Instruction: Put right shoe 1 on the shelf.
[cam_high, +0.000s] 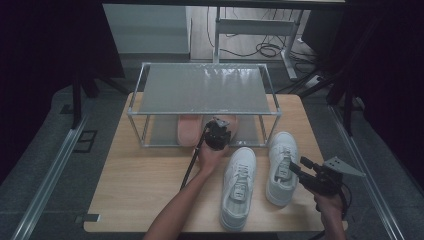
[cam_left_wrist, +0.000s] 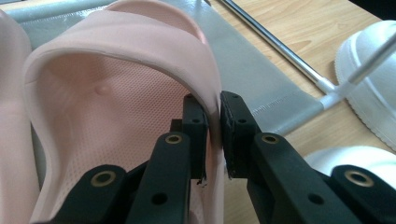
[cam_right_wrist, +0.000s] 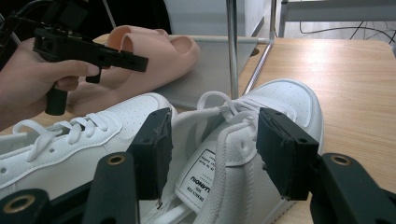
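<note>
A two-tier metal shoe rack (cam_high: 202, 87) is set at the far half of a wooden table (cam_high: 145, 185). On the rack's lower shelf, toward its left, a pink slipper (cam_high: 187, 131) is laid lengthwise. In front of the rack, just off its front edge, a white lace-up sneaker (cam_high: 239, 187) is placed, toe toward the rack. Behind the rack, a white desk frame (cam_high: 255, 26) and coiled black cables (cam_high: 267, 50) are seen on the floor.

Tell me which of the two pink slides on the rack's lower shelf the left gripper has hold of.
The right-hand pink rubber slide: the left gripper pinches its side wall. The other pink slide, to its left, lies untouched.
</note>
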